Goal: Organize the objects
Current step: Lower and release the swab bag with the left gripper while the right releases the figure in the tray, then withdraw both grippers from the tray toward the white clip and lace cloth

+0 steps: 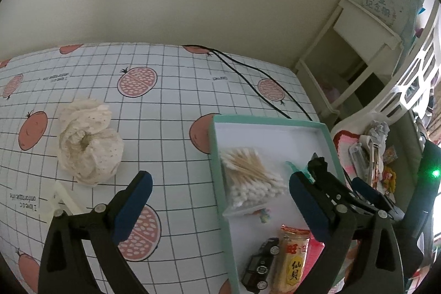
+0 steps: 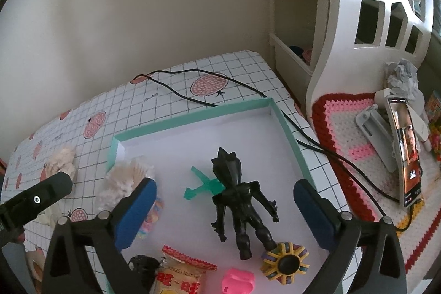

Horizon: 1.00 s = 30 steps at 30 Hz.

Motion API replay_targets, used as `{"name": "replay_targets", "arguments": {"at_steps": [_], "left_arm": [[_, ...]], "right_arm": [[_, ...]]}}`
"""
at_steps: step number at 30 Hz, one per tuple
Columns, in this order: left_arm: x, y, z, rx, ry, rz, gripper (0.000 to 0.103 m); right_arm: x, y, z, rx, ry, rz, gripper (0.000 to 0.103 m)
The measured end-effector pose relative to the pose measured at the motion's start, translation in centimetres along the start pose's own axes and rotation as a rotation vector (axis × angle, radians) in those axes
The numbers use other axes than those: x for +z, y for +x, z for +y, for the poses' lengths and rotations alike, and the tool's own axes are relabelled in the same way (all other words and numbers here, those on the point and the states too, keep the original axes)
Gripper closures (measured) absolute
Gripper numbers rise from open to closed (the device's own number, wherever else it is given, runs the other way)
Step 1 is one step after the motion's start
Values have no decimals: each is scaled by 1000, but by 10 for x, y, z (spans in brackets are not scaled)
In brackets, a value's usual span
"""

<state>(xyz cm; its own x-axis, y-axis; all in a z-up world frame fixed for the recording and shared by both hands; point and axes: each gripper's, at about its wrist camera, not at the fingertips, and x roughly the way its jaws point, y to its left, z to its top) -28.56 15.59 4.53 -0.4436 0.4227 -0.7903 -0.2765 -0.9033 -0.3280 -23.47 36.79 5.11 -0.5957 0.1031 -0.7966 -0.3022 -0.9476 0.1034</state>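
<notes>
We are seeing both pairs of fingers spread and holding nothing. The right gripper (image 2: 224, 207) is hovering over the black figure (image 2: 240, 207), lying inside the teal box (image 2: 193, 116) toward its right wall, long axis running away from the fingers. The left gripper (image 1: 220, 204) is straddling the box's left wall.

1. The black figure (image 2: 239, 200) is showing glossy, smooth plastic.
2. The crumpled tissue (image 1: 88, 142) is looking soft, rough, papery.
3. The crocheted mat (image 2: 355, 134) is showing knobbly yarn.
4. The box (image 2: 193, 115) is looking like matt card.
</notes>
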Motion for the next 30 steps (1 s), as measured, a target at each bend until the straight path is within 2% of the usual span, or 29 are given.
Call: {"name": "replay_targets", "arguments": {"at_steps": [2, 18, 25, 30], "left_arm": [[0, 0, 2, 5, -3, 1, 0], [-2, -14, 18, 8, 8, -10, 0], [-2, -46, 36, 10, 39, -56, 0], [2, -71, 62, 41, 38, -77, 0]], "right_arm": [[0, 1, 1, -1, -3, 2, 2], [-1, 2, 10, -10, -40, 3, 2], [6, -12, 26, 25, -58, -19, 2], [12, -24, 51, 55, -90, -40, 2]]}}
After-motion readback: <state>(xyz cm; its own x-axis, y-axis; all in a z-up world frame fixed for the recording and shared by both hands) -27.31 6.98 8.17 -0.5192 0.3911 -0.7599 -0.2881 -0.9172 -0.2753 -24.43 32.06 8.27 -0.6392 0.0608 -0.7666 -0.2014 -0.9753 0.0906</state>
